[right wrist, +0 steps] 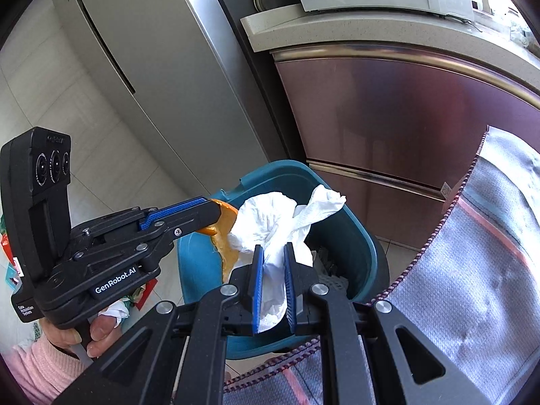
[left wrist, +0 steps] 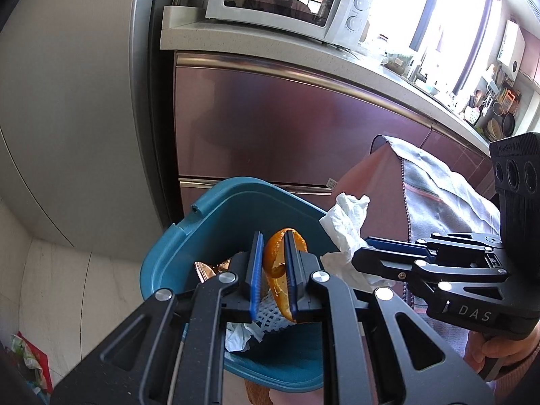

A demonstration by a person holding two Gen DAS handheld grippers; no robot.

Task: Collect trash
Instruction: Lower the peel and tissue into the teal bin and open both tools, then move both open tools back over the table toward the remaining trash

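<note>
a: where is the trash?
b: both pieces hang over the open teal plastic bin (left wrist: 236,209) at lower centre. the left tongs (left wrist: 272,270) are closed on a curled, waxy orange peel (left wrist: 274,256), long axis upright.
a: and the right tongs (right wrist: 272,280)?
b: pinched on a soft crumpled white tissue (right wrist: 270,226), just beside the peel; the bin lies straight below.

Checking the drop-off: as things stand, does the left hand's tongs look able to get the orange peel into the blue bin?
Probably yes: the left tongs hold the orange peel directly over the open blue bin, with nothing between.
</note>
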